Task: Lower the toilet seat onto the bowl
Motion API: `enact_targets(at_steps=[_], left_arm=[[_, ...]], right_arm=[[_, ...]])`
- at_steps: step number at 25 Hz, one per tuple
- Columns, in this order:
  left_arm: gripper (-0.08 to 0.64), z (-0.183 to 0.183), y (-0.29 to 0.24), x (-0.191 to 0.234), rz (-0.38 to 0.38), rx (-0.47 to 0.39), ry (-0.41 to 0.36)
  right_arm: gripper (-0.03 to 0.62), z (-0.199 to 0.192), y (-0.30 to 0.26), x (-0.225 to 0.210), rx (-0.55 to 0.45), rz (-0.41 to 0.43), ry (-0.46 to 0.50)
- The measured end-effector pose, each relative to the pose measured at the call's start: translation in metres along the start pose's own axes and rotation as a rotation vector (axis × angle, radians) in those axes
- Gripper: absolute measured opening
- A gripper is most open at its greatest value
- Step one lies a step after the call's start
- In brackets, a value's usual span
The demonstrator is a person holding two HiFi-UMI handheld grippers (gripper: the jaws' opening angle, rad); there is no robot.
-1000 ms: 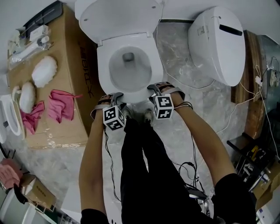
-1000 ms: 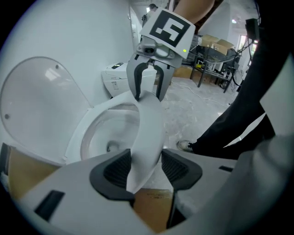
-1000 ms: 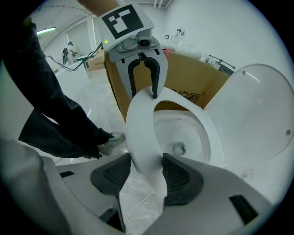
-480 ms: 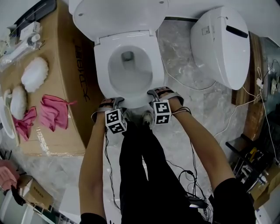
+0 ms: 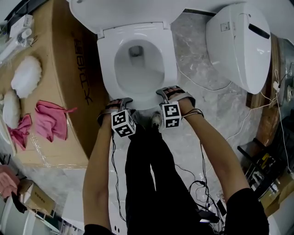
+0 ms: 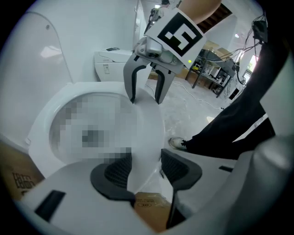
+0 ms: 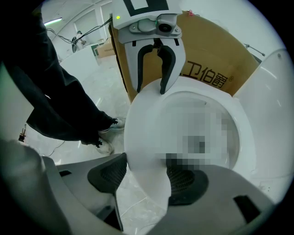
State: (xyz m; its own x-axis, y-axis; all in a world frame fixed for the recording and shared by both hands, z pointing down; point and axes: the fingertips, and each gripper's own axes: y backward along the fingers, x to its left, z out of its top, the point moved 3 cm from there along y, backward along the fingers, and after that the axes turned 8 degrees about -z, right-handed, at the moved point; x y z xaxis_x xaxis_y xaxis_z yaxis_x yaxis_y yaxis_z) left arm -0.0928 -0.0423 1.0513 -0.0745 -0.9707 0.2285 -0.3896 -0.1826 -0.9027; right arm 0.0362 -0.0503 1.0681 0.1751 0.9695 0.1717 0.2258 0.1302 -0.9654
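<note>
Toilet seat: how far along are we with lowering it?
Mostly done: the toilet seat lies flat over the bowl, lid up behind. In hand: the left gripper looks closed on the front rim; the right gripper has just been opening its jaws, rim between them. Left: release both and withdraw.

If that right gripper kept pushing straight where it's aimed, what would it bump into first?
The seat: its front rim sits between the right gripper's jaws, which have just been opening. Probably that rim stops it before the floor beyond.
</note>
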Motion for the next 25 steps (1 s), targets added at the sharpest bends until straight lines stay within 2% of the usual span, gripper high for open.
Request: enact_targets(at_steps=[15,18,20,23,25], left_arm=[[0.201,-0.005,-0.019,0.004,0.010,-0.046,0.056],[0.201,-0.006,-0.019,0.003,0.032,-0.052,0.066],[0.199,-0.006,-0.015,0.006,0.067,-0.066,0.103],[0.199,-0.004,-0.001,0.005,0.096,-0.132,0.225],[0.199,-0.002,0.010,0.001,0.102,-0.163,0.292]], right_arm=[[0.288,-0.005,-0.019,0.006,0.037,0.004,0.012],[0.290,-0.004,-0.020,0.006,0.037,-0.012,0.016],[0.290,-0.004,-0.018,0.004,0.041,-0.030,0.005],[0.290,-0.004,-0.008,-0.001,0.048,-0.064,-0.032],[0.290,-0.001,0.007,-0.007,0.039,-0.095,-0.090]])
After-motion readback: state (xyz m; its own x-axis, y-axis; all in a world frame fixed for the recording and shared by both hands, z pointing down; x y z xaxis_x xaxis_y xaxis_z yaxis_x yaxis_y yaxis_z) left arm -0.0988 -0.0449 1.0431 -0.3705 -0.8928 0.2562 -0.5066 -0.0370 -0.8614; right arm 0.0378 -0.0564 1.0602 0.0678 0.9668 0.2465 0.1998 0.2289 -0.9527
